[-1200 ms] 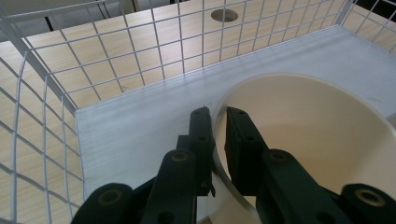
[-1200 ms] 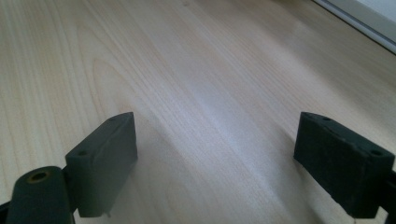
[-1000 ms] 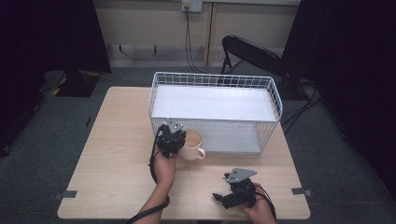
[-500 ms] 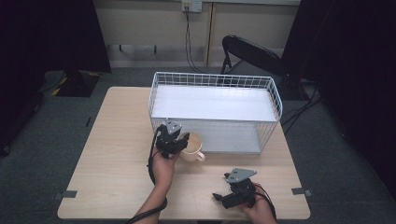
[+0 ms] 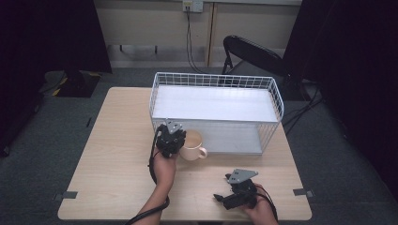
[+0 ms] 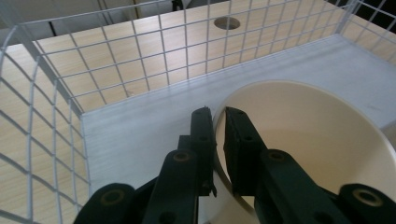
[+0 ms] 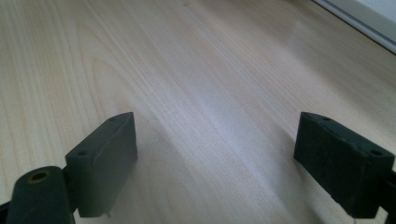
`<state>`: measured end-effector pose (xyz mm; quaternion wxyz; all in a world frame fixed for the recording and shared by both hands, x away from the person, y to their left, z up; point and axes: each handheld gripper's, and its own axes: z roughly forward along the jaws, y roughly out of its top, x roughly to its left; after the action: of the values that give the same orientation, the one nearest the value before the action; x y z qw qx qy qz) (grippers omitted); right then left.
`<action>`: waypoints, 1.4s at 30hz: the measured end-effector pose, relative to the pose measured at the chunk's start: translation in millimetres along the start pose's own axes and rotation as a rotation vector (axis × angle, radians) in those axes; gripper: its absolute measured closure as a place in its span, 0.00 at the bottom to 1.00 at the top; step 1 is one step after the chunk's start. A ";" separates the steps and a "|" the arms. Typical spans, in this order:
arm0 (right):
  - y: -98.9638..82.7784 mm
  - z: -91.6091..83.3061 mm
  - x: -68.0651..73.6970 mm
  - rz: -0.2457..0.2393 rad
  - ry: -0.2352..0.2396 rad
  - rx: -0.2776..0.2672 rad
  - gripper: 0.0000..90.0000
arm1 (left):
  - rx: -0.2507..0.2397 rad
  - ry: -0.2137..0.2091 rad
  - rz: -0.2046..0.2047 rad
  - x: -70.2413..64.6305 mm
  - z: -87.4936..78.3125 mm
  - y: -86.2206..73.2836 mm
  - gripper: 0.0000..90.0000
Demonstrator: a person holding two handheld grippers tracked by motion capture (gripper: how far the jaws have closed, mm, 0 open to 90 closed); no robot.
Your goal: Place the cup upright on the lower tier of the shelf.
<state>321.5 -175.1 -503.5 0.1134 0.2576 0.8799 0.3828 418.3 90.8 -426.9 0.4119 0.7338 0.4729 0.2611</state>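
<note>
Mug (image 6: 303, 154), base cut off, rim pinched by left gripper (image 6: 219, 116); right gripper (image 7: 215, 154) spread.

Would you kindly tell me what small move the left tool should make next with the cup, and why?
Probably a short lift. The left tool is shut on the rim of the cream cup, one jaw inside and one outside, and the cup stands on the table right against the white wire basket. Raising it would clear the basket's front wall.
</note>
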 end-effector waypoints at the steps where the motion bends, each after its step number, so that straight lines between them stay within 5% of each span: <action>1: 0.0 0.0 0.0 0.000 0.000 0.000 0.14 | 0.006 0.006 0.001 0.8 0.4 0.7 0.92; 11: 0.0 0.0 0.0 0.000 0.000 0.000 0.14 | -0.002 -0.008 -0.024 2.6 0.2 0.6 0.91; 20: 0.0 0.0 0.0 0.000 0.000 0.000 0.14 | -0.001 -0.035 -0.030 3.6 -0.7 -1.5 0.77; 29: 0.0 0.0 0.0 0.000 0.000 0.000 0.14 | -0.001 -0.080 -0.046 1.7 -9.3 -0.4 0.47; 34: 0.0 0.0 0.0 0.000 0.000 0.000 0.14 | 0.006 -0.110 -0.011 0.3 -19.4 0.6 0.36; 42: 0.0 0.0 0.0 0.000 0.000 0.000 0.14 | 0.010 -0.171 -0.009 -3.1 -34.0 -1.7 0.31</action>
<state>321.5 -175.1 -503.5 0.1134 0.2574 0.8799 0.3830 389.9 100.5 -410.5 0.4485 0.7534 0.4403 0.1933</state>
